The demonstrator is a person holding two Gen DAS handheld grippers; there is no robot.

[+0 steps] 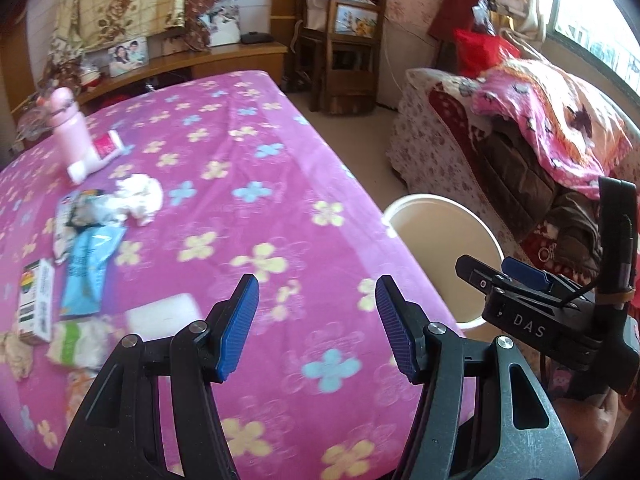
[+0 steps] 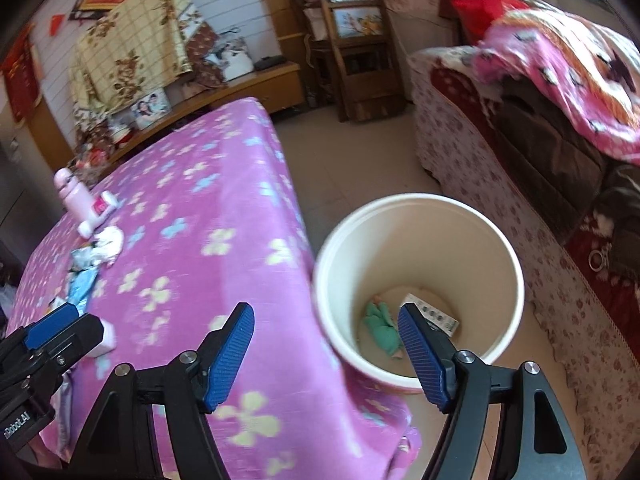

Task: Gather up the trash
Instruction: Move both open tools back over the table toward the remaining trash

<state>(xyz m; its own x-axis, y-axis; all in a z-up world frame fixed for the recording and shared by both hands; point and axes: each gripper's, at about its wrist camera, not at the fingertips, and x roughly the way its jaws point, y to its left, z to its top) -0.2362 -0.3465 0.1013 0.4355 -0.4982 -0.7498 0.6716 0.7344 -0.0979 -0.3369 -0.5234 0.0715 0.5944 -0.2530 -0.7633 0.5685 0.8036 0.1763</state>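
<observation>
In the left wrist view, my left gripper (image 1: 316, 328) hovers open over the pink flowered tablecloth (image 1: 280, 184) with nothing between its blue pads. Trash lies to its left: a crumpled white tissue (image 1: 138, 196), a blue wrapper (image 1: 90, 268), a small printed box (image 1: 36, 304) and a green-and-white packet (image 1: 76, 340). My right gripper (image 2: 326, 360) stands open and holds nothing, at the near rim of a cream bucket (image 2: 420, 200) that sits on the floor beside the table. Inside the bucket lie a green scrap (image 2: 382, 326) and a white printed pack (image 2: 434, 314).
A pink bottle (image 1: 70, 128) and a pink-and-white tube (image 1: 100, 152) stand at the table's far left. A cloth-covered sofa (image 2: 500, 184) runs along the right, close to the bucket. A wooden chair (image 1: 348, 40) and a low cabinet (image 1: 224, 56) stand behind the table.
</observation>
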